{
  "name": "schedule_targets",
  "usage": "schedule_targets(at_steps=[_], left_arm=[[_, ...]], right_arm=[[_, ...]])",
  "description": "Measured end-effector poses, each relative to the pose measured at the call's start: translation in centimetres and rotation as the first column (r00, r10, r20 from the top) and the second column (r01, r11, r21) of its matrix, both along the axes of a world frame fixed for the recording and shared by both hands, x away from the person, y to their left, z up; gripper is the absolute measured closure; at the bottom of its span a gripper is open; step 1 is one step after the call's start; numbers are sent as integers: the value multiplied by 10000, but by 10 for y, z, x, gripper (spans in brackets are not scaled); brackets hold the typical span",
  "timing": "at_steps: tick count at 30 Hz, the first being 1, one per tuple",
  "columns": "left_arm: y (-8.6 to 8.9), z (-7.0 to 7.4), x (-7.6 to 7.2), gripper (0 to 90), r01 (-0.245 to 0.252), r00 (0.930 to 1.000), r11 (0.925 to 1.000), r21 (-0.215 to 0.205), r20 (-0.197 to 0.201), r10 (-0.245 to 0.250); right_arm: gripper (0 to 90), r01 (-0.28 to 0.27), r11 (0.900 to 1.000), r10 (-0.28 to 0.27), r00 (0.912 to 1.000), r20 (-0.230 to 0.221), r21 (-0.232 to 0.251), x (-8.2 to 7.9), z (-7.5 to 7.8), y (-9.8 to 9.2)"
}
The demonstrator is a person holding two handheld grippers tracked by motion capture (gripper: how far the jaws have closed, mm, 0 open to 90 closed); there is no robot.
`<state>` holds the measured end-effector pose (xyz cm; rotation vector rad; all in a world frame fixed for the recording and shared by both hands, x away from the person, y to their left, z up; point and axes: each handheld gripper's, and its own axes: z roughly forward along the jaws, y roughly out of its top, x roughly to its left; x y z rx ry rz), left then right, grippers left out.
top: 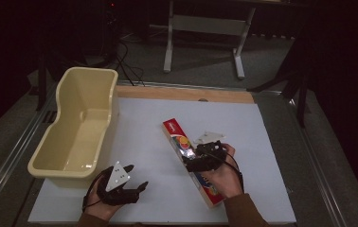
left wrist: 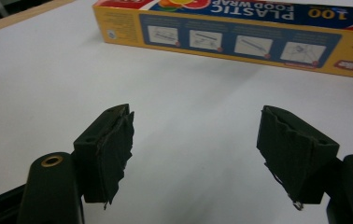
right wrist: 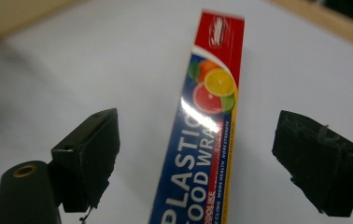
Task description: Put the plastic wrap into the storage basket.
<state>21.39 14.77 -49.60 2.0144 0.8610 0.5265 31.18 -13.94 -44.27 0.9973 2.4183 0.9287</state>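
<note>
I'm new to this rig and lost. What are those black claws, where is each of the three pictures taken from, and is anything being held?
A person holds a hand-operated two-jaw gripper in each hand. The high view looks down on the white table: left gripper, right gripper. The other two pictures come from cameras riding on each gripper, looking along its black jaws. On the table lie a long plastic food wrap box and, at the left edge, a cream plastic tub. Both grippers stand open; nothing is held. The right gripper's open jaws straddle the box without touching it.

High cam looks down over table (top: pixel 262 123); both gripper cams sit close, sharing the wrap box (top: pixel 189 158).
</note>
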Motion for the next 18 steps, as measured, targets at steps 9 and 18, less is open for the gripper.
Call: schedule_targets(at_steps=[9,18], left_arm=[[1,1,0,273,-124,9999,9999,-5,62,124],[-5,-2,0,273,-13,10000,9999,121,22,13]], right_arm=[[170,-108,9923,-113,9840,-1776,-1231,35,-20,20],[228,120,9840,-624,9577,-2810,-1777,54,-31,24]])
